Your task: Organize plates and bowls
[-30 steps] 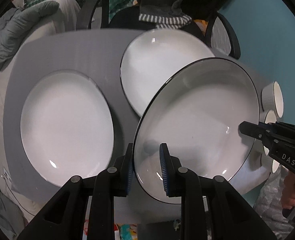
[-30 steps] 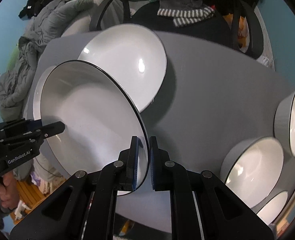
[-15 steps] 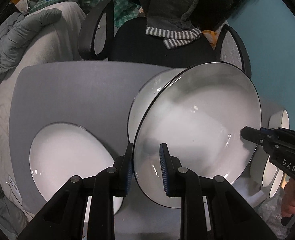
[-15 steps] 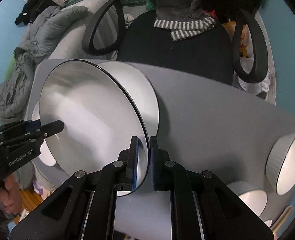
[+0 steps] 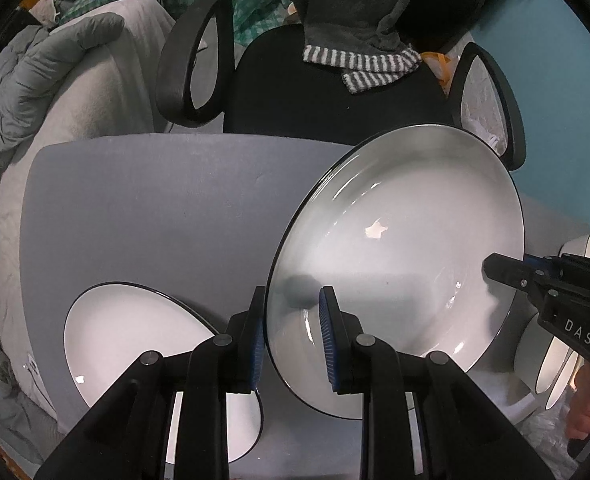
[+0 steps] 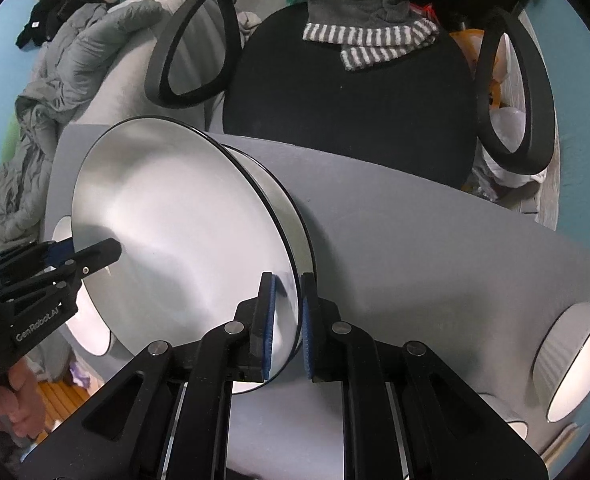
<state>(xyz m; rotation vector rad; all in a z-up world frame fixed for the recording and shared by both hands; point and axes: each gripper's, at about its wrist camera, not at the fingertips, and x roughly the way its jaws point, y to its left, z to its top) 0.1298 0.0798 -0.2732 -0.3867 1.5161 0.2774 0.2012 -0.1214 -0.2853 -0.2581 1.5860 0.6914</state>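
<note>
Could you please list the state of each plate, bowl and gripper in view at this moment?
Held plate: lifted, tilted, gripped at opposite rims.
Left gripper: shut on its rim.
Right gripper: shut on its rim.
Second plate: flat on table.
Third plate: flat, behind the held plate.
Bowl: upright, empty.

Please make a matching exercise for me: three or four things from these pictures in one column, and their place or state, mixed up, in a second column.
1. held plate
2. second plate
3. striped cloth
4. bowl

a. hangs over the office chair
b. lies flat on the grey table
c. stands near the table's right edge
d. gripped at its rim on both sides, tilted

Pairs: 1-d, 2-b, 3-a, 4-c
</note>
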